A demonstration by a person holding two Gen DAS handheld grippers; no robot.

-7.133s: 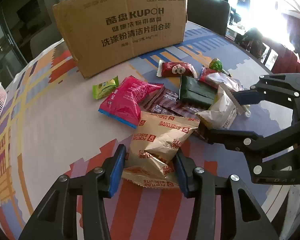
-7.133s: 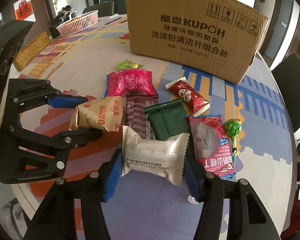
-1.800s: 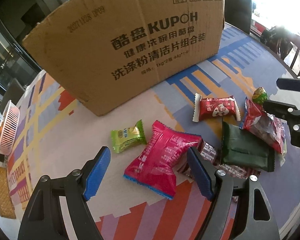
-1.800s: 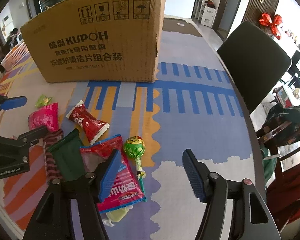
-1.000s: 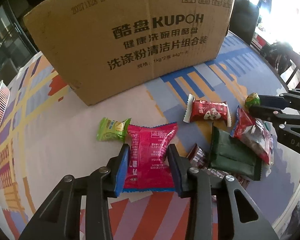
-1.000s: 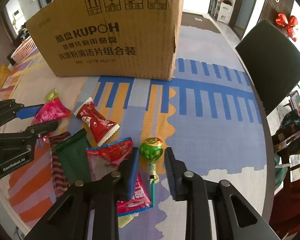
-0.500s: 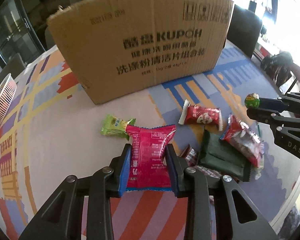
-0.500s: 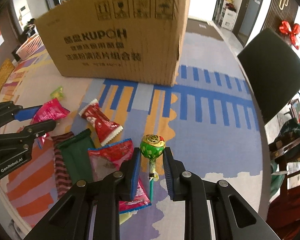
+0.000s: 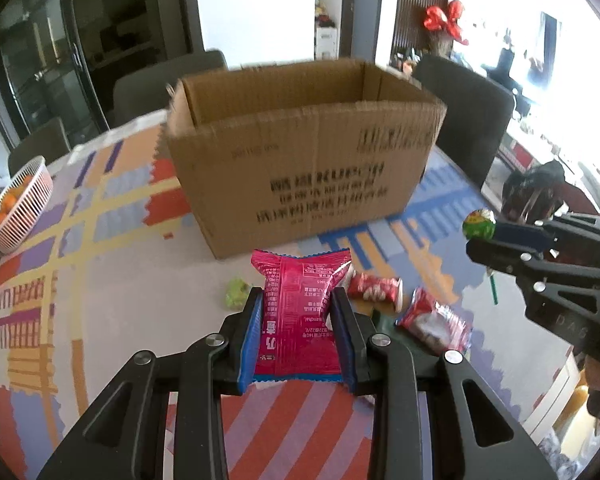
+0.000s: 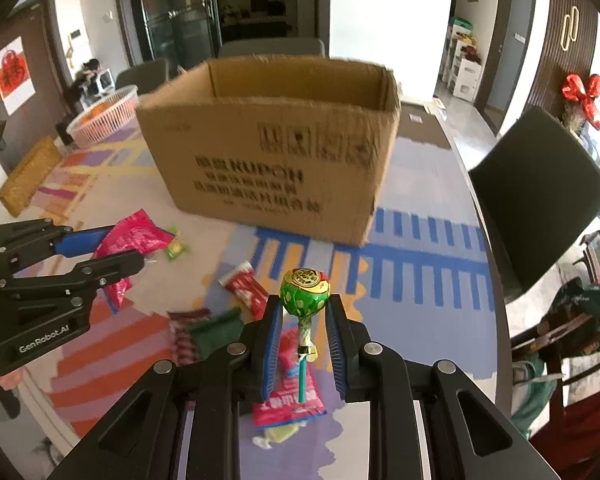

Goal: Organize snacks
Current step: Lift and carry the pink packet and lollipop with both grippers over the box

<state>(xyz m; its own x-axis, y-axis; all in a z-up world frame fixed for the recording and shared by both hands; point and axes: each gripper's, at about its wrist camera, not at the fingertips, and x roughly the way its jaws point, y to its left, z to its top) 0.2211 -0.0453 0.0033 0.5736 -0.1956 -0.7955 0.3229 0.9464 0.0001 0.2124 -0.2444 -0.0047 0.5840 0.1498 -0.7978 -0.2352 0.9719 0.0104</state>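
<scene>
Two claws, each gripping one snack, held up before an open cardboard box.

Left claw (image 9: 298,320): blue pads pressed on both sides of a pink snack packet (image 9: 300,312), low centre of the left wrist view, clear of the worktop (image 9: 112,280). Right claw (image 10: 302,320): closed on a green lollipop (image 10: 305,294), head upright between the pads, stick hanging below, low centre of the right wrist view. Cardboard box (image 10: 268,152): top open, standing on the patterned worktop, upper centre of both views. Loose on the worktop between claws and box: small green sweet (image 9: 236,292), red wrapped bar (image 9: 374,288), red-and-clear packet (image 9: 434,322), dark green packet (image 10: 216,330), striped brown packet (image 10: 182,334). White basket (image 9: 20,208) of oranges, left edge. Dark chair (image 10: 536,188), right.
</scene>
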